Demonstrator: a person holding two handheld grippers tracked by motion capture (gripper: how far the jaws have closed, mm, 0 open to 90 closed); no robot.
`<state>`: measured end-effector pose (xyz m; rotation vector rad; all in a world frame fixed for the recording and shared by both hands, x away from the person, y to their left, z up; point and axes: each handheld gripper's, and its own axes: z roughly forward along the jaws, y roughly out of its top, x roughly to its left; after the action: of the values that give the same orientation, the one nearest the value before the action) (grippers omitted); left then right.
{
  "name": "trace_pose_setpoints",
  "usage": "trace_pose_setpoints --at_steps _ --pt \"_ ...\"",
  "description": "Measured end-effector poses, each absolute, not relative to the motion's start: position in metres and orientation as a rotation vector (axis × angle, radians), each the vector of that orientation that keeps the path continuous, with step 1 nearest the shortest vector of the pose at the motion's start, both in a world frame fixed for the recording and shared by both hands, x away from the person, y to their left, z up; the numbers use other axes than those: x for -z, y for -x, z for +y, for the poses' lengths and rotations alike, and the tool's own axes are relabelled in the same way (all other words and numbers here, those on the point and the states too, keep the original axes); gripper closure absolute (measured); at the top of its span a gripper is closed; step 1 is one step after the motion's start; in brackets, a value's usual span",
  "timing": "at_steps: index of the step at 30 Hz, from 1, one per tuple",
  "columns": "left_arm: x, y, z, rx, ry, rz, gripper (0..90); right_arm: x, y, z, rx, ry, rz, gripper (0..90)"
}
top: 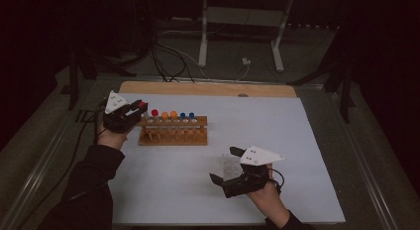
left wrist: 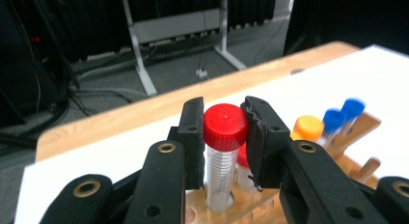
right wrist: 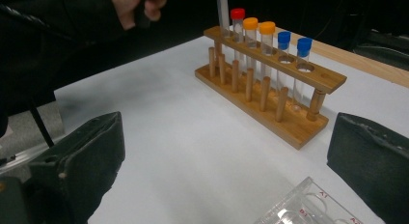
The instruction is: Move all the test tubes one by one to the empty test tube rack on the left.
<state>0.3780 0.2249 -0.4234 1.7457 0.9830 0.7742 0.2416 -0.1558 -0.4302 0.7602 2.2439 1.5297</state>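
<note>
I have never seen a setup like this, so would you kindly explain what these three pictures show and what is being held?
A person sits at a table covered in white and holds a hand-operated gripper in each hand. The high view looks down from above; the other two pictures come from small cameras riding on each gripper.

A wooden rack holds capped tubes: red, orange and blue. The left gripper is shut on a red-capped tube, whose lower end sits in a hole at the rack's end. The right gripper is open, with a clear plastic tray lying between its jaws.
</note>
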Motion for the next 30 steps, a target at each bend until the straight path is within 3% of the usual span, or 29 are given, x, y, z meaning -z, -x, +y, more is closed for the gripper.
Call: trace_pose_setpoints --at_steps 21,26,30 --pt "0.446 -0.389 0.224 -0.661 -1.842 1.064 69.5 0.43 -0.241 -0.156 -1.533 -0.748 2.25 0.0" --pt "0.442 -0.377 0.227 -0.64 -1.89 1.033 39.2 0.429 -0.241 -0.16 -1.53 -0.749 2.239 0.0" --pt "0.438 -0.357 0.233 -0.593 -1.904 0.988 25.6 0.429 -0.242 -0.169 -1.517 -0.778 2.219 0.0"
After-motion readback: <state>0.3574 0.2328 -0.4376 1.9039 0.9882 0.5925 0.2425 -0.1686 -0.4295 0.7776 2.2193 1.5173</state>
